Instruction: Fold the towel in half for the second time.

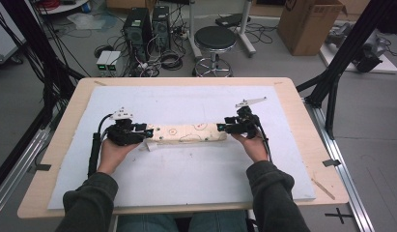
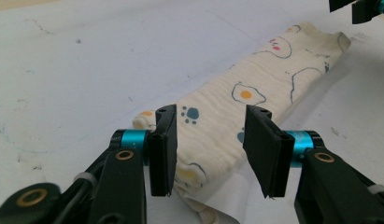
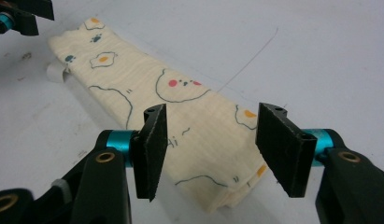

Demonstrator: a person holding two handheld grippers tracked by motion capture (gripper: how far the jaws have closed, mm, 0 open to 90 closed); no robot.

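Lying across the middle of the white mat (image 1: 186, 169) is a folded cream cloth (image 1: 189, 133) with fried-egg and paw prints, long and narrow, running left to right. Left gripper (image 1: 148, 131) sits at its left end, right gripper (image 1: 220, 127) at its right end. Both have their jaws spread apart with the cloth end between them, pads not pressing on it. A white tag (image 2: 217, 198) pokes out underneath the left end.

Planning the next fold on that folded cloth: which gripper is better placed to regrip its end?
Left, marginally. The left gripper has its open jaws straddling its end of the folded cloth, one pad close against the fabric. The right gripper is open too, with its end off-centre between the jaws. Neither holds it.
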